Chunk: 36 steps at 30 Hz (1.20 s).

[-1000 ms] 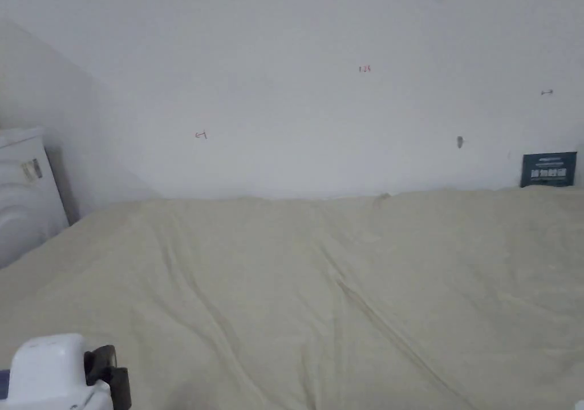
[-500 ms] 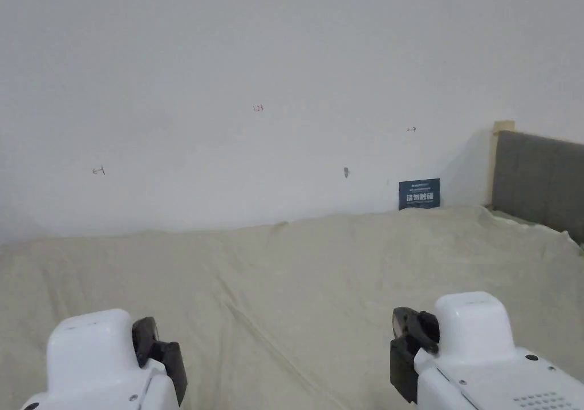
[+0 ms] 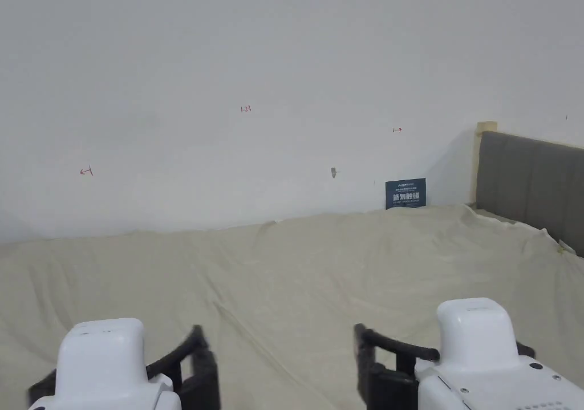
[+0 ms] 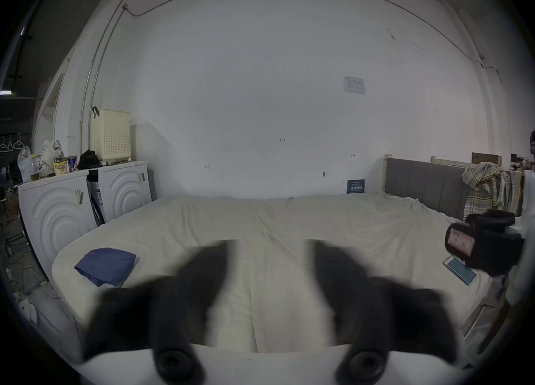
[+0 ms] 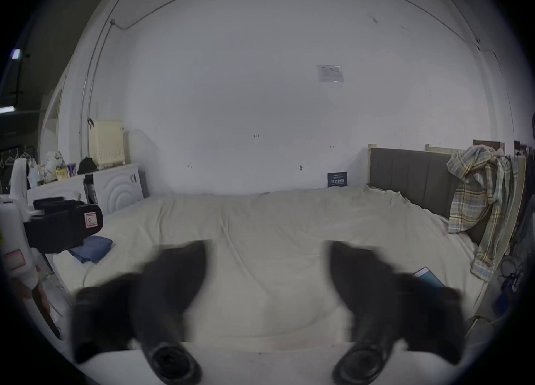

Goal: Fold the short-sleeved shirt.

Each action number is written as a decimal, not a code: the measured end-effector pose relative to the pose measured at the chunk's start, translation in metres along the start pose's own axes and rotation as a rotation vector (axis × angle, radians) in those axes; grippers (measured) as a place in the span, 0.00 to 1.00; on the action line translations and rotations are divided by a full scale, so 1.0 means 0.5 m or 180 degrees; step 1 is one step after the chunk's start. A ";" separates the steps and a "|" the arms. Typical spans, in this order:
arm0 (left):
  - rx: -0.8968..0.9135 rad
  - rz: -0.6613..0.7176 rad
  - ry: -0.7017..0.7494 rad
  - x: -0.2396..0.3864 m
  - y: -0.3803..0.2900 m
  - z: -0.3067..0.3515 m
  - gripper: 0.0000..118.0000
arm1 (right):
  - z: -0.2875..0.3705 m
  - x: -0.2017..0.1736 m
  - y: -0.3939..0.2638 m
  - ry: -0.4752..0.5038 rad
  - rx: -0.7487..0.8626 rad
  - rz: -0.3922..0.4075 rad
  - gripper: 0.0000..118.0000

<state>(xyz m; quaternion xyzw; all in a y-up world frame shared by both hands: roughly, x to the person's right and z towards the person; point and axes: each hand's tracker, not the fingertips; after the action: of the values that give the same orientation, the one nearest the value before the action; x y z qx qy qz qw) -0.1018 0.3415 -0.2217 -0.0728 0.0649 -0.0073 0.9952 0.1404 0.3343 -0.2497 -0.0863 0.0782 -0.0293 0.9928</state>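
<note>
Both grippers hang low over the near edge of the bed (image 3: pixel 319 268), left gripper (image 4: pixel 270 275) and right gripper (image 5: pixel 267 275) each w/ jaws spread wide, nothing between them. The sheet in front is bare and a bit creased. The likeliest shirt (image 5: pixel 477 206) is the plaid one draped over the headboard (image 5: pixel 411 177) at the far right, well apart from both grippers; can't tell sleeve length from here. A folded blue cloth (image 4: pixel 105 265) sits near the bed's left corner, and a phone (image 4: pixel 460 269) lies near the right edge. Risks, as I see it: dragging the shirt off could snag it on the headboard post, or it could land on the phone and knock it off; grabbing the blue cloth instead would be the wrong item.
</note>
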 end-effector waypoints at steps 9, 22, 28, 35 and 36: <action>-0.0040 0.0014 0.0036 -0.013 0.001 0.010 1.00 | -0.005 -0.009 0.010 -0.0081 -0.0126 -0.0387 0.94; -0.0112 -0.0028 -0.0052 -0.017 -0.001 0.007 1.00 | 0.020 -0.012 0.033 -0.0019 -0.0198 -0.0318 0.94; -0.0099 0.0122 -0.0186 -0.031 0.010 0.021 1.00 | 0.031 -0.008 0.035 -0.0028 -0.0080 -0.0394 0.94; -0.0032 0.0006 -0.0075 -0.037 0.020 0.038 1.00 | 0.033 0.004 0.034 0.0124 -0.0072 -0.0483 0.94; -0.0019 0.0006 -0.0060 -0.037 0.021 0.039 1.00 | 0.032 0.005 0.038 0.0147 -0.0130 -0.0524 0.94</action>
<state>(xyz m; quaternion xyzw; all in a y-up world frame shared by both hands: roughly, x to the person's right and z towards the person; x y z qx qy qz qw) -0.1176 0.3550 -0.2015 -0.0757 0.0555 -0.0055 0.9956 0.1461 0.3552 -0.2378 -0.1120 0.0943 -0.1112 0.9830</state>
